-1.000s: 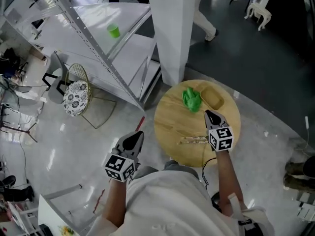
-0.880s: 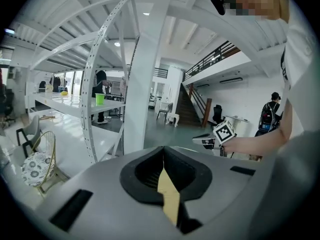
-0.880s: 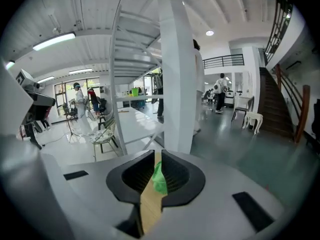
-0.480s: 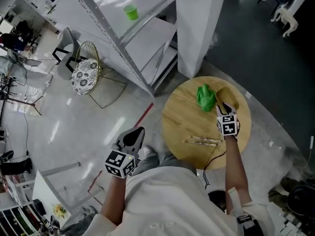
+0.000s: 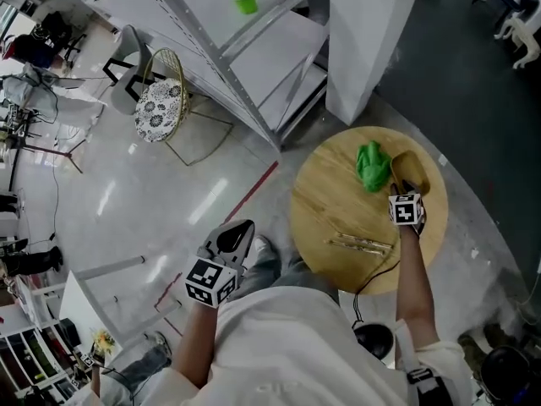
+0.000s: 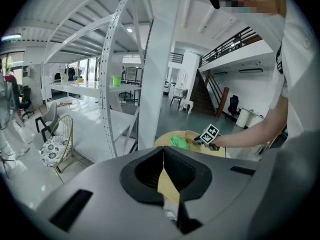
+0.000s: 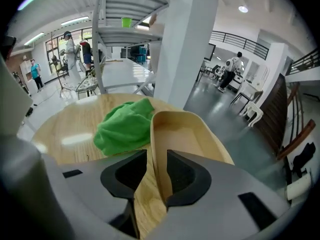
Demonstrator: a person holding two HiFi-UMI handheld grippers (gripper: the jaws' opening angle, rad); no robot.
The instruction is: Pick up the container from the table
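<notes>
Wooden container (image 7: 186,134) sits far right on the round table (image 5: 334,214), green cloth (image 7: 125,129) against its left side. Right gripper (image 7: 156,170) jaws, just opening, stand spread astride its near wall. Left gripper (image 6: 163,171) pressed together, off the table.

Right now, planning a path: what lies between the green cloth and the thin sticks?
Only bare wooden tabletop separates the green cloth from the sticks, as the head view shows.

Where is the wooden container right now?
In the head view the container sits at the far right of the round table, beside the green cloth. The right hand-held gripper straddles its near wall, jaws having just been opening.
</notes>
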